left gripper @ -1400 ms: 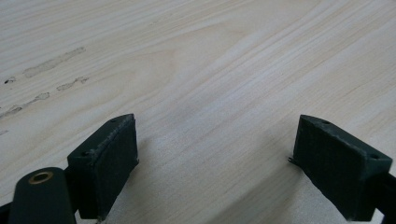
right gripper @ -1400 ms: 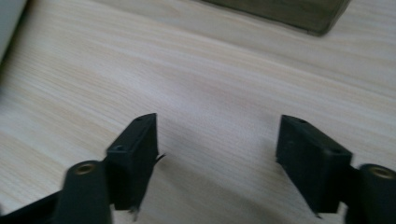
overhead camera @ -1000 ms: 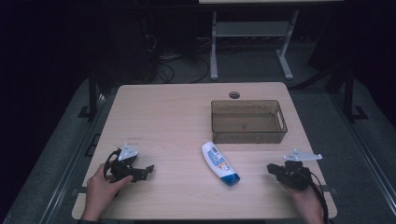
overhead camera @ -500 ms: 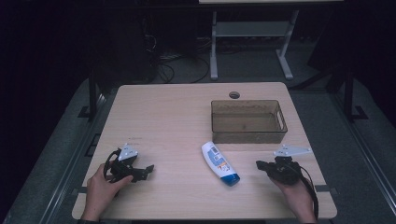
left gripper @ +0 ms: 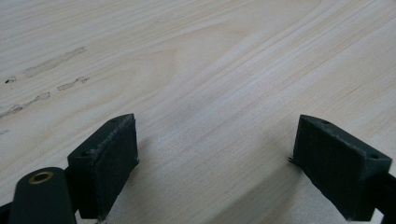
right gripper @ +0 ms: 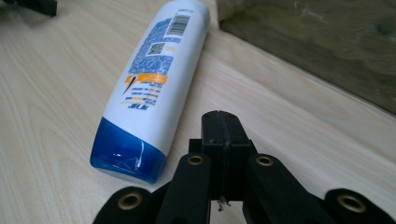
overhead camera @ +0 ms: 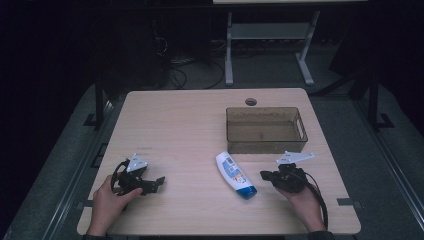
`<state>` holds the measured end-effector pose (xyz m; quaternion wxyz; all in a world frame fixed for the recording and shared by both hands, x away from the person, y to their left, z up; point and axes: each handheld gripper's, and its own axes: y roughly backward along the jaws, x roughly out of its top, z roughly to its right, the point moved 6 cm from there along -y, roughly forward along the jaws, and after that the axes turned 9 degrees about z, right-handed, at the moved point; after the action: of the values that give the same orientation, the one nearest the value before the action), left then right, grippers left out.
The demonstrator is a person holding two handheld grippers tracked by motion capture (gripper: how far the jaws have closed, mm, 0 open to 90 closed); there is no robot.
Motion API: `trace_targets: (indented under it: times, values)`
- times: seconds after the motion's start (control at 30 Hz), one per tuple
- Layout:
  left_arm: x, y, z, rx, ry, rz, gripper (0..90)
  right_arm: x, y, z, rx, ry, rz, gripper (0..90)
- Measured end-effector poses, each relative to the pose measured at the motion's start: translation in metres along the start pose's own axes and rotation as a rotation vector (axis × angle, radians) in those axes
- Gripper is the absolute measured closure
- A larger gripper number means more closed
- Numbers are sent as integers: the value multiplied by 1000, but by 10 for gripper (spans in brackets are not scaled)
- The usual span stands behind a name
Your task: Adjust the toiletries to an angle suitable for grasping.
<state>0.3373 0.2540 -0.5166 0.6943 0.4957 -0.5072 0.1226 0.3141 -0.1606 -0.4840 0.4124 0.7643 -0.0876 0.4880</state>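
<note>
The right claw (overhead camera: 266, 175) is resting near the surface's (overhead camera: 190, 125) front right corner with its jaws pressed together on nothing, pointing at the blue cap of the white bottle (overhead camera: 236, 175) just beside it. The bottle is lying flat near the front edge, close in front of the brown bin (overhead camera: 265, 145). The left claw (overhead camera: 156, 183) is sitting near the front left corner, its jaws spread wide over bare wood.

Open surface (overhead camera: 190, 125) spans the left and centre. The bottle (overhead camera: 236, 175) lies flat just beside the right tool (overhead camera: 265, 175); the bin (overhead camera: 265, 131) blocks passage behind it.
</note>
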Motion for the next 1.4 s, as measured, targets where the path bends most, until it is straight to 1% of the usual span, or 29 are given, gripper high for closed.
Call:
trace_targets:
  times: [0.17, 0.27, 0.37, 0.53, 0.6, 0.7, 0.83, 0.93, 1.13, 1.4]
  values:
    - [0, 0, 0, -1, 2, 1, 127, -6, -9, -8, 32, 28, -42, 899]
    - [0, 0, 0, -3, 6, 3, 127, -10, -12, -12, 44, 29, -66, 899]
    - [0, 0, -1, -6, 9, 4, 127, -13, -14, -15, 59, 38, -76, 899]
    - [0, 1, -1, -9, 13, 5, 127, -18, -15, -19, 65, 45, -103, 899]
    - [0, 1, -1, -9, 12, 5, 127, -19, -14, -19, 69, 53, -108, 899]
    - [0, 1, -1, -8, 12, 5, 127, -20, -14, -21, 73, 50, -108, 899]
    - [0, 1, -1, -9, 12, 5, 127, -21, -14, -24, 90, 62, -115, 899]
    - [0, 1, -1, -9, 13, 6, 127, -21, -14, -29, 105, 64, -118, 899]
    - [0, 1, -1, -9, 13, 6, 127, -22, -16, -38, 136, 87, -129, 899]
    - [0, 1, -1, -9, 14, 6, 127, -21, -19, -48, 164, 104, -134, 899]
